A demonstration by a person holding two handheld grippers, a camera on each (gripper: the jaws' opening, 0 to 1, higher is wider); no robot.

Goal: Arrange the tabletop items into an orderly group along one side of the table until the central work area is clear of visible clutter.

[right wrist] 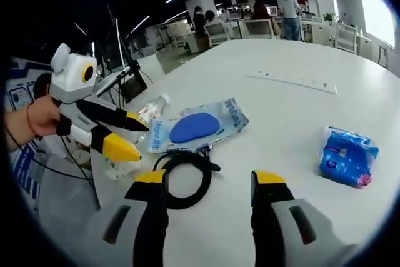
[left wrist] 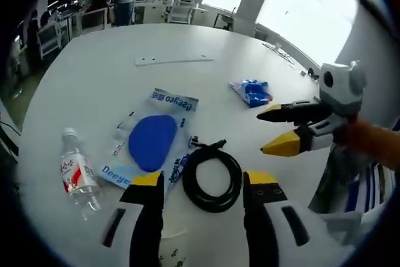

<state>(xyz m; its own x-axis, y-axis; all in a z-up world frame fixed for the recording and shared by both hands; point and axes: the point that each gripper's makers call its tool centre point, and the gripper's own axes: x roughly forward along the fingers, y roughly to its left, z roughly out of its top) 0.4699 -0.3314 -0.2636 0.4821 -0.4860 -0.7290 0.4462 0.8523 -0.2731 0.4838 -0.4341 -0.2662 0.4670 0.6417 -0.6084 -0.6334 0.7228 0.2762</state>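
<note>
While both claws hung open over the white desk, the left claw straddled the springy black cable coil, which might uncoil or slip if pinched on one strand. Beyond lay a glossy packet with its blue oval, a clear ribbed bottle, the right claw, then a crinkled blue pack farther off.

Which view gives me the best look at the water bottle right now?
The left gripper view. There the water bottle lies fully exposed on the table, cap, red label and clear body all visible, left of the blue pouch. In the right gripper view, the bottle is mostly hidden behind the left gripper.
</note>
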